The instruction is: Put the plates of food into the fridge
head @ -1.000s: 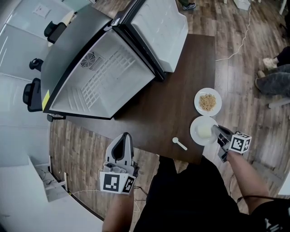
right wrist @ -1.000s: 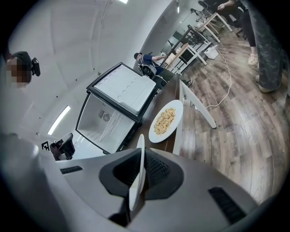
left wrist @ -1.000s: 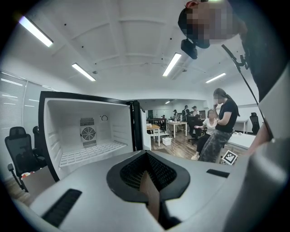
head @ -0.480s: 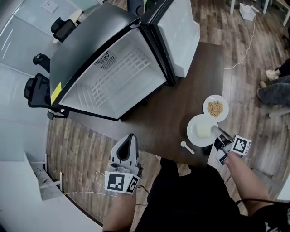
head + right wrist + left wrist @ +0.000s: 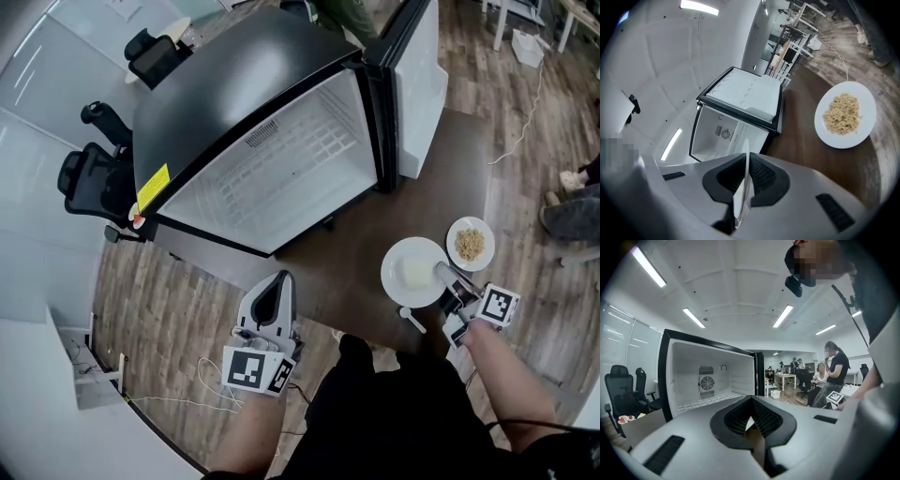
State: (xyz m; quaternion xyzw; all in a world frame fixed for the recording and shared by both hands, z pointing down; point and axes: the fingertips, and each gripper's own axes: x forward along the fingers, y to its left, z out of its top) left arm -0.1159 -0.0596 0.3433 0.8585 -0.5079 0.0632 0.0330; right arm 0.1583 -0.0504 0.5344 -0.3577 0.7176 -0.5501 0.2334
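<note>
One spoon (image 5: 413, 321) shows partly beneath the plate (image 5: 395, 268).

The door (image 5: 417, 84) ran off the head view's top edge. The spoon (image 5: 413, 322) was partly hidden by the plate (image 5: 409, 270), whose pale food could not be made out. In the right gripper view that plate showed only edge-on, its top unseen. A bystander's legs (image 5: 570, 217) were cut by the right edge. The chair (image 5: 92, 178) sat half behind the fridge (image 5: 234, 103).
</note>
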